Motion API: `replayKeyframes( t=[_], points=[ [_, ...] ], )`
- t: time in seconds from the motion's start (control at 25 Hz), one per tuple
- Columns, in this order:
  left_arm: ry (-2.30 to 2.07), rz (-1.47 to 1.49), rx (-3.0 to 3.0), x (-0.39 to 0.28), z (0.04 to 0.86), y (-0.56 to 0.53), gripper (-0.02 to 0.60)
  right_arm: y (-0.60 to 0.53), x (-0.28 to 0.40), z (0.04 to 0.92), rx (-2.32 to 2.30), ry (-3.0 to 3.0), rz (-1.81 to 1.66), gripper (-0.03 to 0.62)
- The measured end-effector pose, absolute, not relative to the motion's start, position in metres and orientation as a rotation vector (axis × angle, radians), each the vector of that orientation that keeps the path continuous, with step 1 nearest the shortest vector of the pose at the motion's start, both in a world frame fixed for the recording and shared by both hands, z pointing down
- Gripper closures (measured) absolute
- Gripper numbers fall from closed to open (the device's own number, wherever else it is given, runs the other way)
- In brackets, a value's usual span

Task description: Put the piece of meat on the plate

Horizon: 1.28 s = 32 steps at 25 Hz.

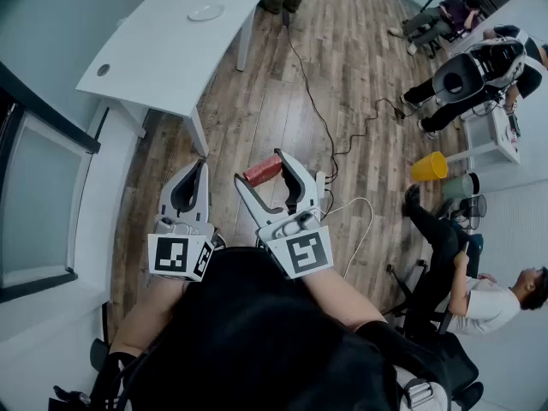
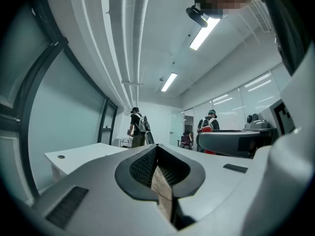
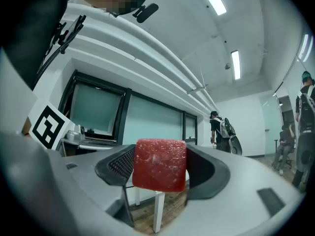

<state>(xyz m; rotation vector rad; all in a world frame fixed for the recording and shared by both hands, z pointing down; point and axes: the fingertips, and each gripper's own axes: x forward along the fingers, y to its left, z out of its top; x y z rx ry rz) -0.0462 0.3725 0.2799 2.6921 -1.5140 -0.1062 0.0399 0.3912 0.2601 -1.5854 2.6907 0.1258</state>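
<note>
My right gripper (image 1: pixel 260 168) is held level over the wooden floor, shut on a red block of meat (image 1: pixel 262 170). The right gripper view shows the meat (image 3: pixel 160 164) filling the gap between the two dark pads, which press on its sides. To its left, my left gripper (image 1: pixel 201 166) is shut with nothing in it; in the left gripper view its jaws (image 2: pixel 158 173) meet along one seam. A small white plate (image 1: pixel 205 12) lies on the white table (image 1: pixel 163 54), far ahead of both grippers.
A black cable (image 1: pixel 318 114) runs across the wooden floor. A yellow bucket (image 1: pixel 428 167) and several seated people (image 1: pixel 479 294) are at the right. A window and its white sill (image 1: pixel 51 195) run along the left wall. A person (image 2: pixel 138 127) stands beyond the table.
</note>
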Motion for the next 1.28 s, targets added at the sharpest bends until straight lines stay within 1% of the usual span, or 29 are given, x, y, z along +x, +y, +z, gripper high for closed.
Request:
replayKeyframes(
  t=[0.32,0.56,0.8,1.0,1.28],
  points=[
    [-1.473,-0.097,2.716,-0.064,0.28,0.371,0.578,0.389,0.022,0.259,-1.631,2.653,0.128,0.286],
    [-1.456,-0.091,2.726,-0.055,0.286,0.406,0.578,0.422,0.037,0.264,-1.68,2.648,0.104,0.286],
    [-1.38,-0.07,2.696,-0.073,0.299,0.363,0.578,0.38,0.022,0.262,-1.741,2.596,0.07,0.286],
    [-1.376,-0.024,2.688,-0.062,0.316,0.359,0.578,0.37,0.034,0.281,-1.749,2.593,0.008,0.286],
    [-1.411,0.044,2.628,-0.049,0.334,0.28,0.578,0.287,0.056,0.307,-1.749,2.64,-0.093,0.286]
  ],
)
